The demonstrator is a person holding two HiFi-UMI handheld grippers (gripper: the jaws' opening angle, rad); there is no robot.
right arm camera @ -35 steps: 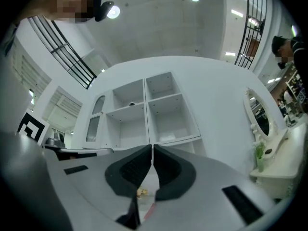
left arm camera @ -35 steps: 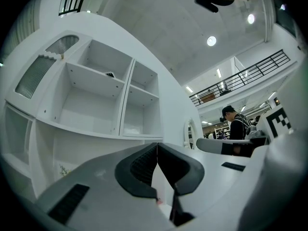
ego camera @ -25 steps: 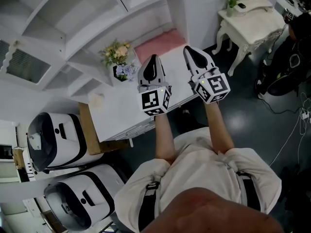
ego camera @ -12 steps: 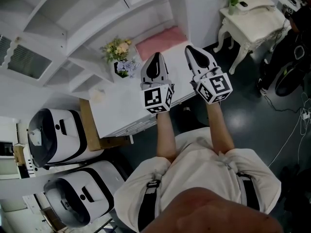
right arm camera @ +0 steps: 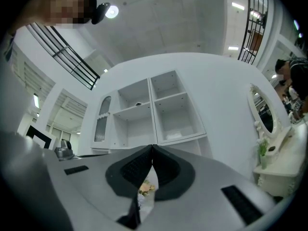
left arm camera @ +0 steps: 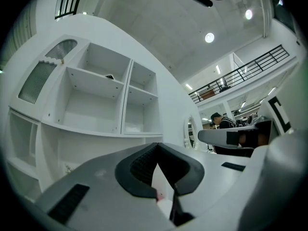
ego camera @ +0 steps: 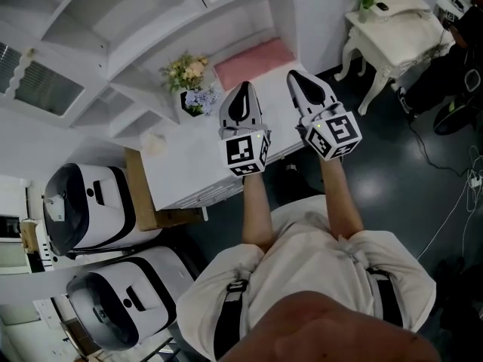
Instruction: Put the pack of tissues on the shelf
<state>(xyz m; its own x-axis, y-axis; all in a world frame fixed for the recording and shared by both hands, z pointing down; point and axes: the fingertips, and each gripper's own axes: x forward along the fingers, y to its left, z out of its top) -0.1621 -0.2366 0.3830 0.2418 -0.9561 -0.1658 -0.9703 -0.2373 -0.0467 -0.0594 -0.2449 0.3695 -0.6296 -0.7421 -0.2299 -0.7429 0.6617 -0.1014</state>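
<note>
We hold both grippers level over the front of the white rectangular table [ego camera: 185, 168], side by side and a little apart, pointing toward the tall white shelf unit with open compartments [ego camera: 143, 29]. The left gripper [ego camera: 241, 90] has its dark ribbed pads pressed together at the tips, with nothing between them. The right gripper [ego camera: 294, 76] is pressed together in the same way and is also empty. Each carries its cube with square black-and-white markers near our wrists.

The flat pink rectangular pack of tissues [ego camera: 253, 60] lies on the tabletop at the far edge, against the foot of the shelf unit and below its lowest shelf, ahead of both grippers and touching neither. Just to its left on the table stands a small bunch of yellow, pink and pale blue flowers in a dark pot [ego camera: 192, 89].

To the right, on the dark floor, stands a small cream side table with curved legs [ego camera: 389, 36]. On the floor to the left are two rounded white machines with black panels [ego camera: 90, 210].
</note>
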